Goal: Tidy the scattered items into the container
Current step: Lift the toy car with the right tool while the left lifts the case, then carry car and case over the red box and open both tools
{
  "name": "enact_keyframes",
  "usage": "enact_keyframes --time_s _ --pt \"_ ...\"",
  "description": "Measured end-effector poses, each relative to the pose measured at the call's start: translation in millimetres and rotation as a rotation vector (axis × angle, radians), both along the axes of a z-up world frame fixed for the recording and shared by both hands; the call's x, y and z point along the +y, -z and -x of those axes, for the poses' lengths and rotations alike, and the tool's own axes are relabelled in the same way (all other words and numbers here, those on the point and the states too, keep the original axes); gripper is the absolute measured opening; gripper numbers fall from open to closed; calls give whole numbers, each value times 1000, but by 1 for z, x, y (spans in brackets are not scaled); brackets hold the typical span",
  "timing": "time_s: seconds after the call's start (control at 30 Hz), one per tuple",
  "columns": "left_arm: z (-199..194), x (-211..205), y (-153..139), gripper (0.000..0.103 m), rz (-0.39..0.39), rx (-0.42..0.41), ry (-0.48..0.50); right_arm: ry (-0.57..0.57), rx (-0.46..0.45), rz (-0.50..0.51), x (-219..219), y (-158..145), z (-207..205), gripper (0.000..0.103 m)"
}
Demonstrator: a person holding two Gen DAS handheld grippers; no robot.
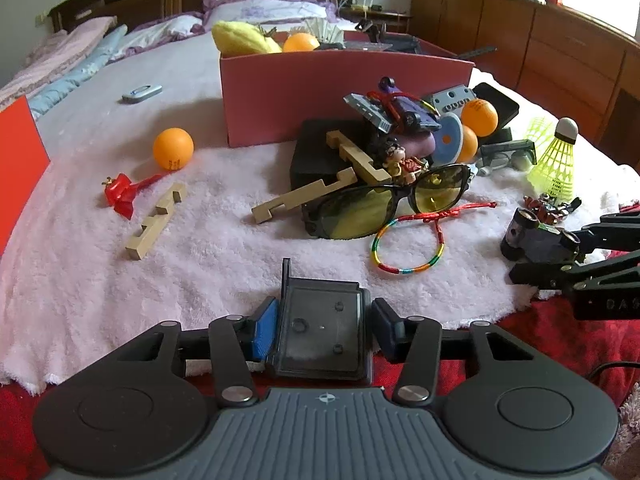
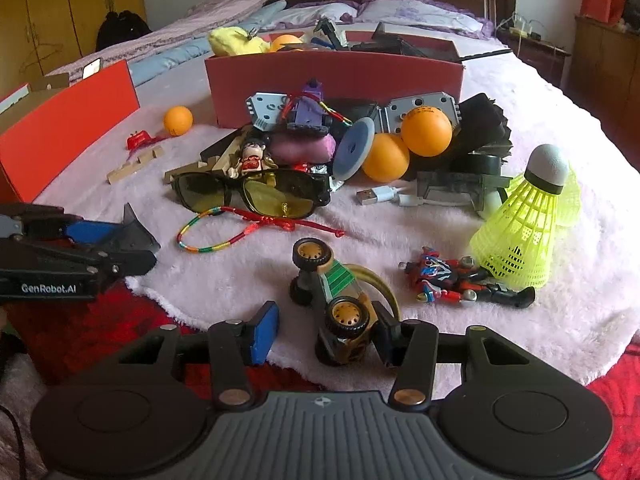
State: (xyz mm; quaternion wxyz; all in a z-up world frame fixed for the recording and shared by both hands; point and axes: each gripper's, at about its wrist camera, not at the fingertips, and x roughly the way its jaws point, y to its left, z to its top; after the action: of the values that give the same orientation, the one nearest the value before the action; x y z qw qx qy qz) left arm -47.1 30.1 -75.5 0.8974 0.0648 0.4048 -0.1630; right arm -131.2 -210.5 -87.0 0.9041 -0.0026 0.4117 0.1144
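On the white towel [image 1: 208, 240], my left claw [image 1: 324, 330] clamped a dark plastic case [image 1: 320, 332]; my right claw [image 2: 326, 334] stood apart around a toy car [image 2: 340, 312], the red box [image 2: 336, 80] well behind.

Four orange balls [image 2: 426, 131], two shuttlecocks [image 2: 524, 224], two toy cars [image 2: 340, 300], one sunglasses [image 2: 256, 196].

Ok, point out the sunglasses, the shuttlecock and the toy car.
sunglasses [image 2: 276, 196]: right wrist view, on the yellow lens.
shuttlecock [image 2: 520, 224]: right wrist view, on the yellow skirt.
toy car [image 2: 340, 280]: right wrist view, on its green body panel.
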Motion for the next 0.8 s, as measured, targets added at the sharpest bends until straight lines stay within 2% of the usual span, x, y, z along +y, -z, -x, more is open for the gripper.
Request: enact_keyframes --time_s 0.17,0.23,0.3,0.4,0.6,0.8 --pt "2 2 -8 50 17 -13 -19 -10 2 17 2 0 -2 51" --pt "3 5 -12 50 29 -21 -31 -2 -9 27 3 0 0 44" --pt "5 8 -19 50 44 -37 -42 11 -16 33 1 -2 1 30" --pt "6 11 -31 50 58 -62 -48 27 -12 11 -3 -7 -1 28" --pt "4 7 -57 50 85 -129 -32 22 -86 -8 -4 -31 3 28" --pt "-4 1 -70 50 126 -137 -14 24 -133 -24 -3 -48 1 28"
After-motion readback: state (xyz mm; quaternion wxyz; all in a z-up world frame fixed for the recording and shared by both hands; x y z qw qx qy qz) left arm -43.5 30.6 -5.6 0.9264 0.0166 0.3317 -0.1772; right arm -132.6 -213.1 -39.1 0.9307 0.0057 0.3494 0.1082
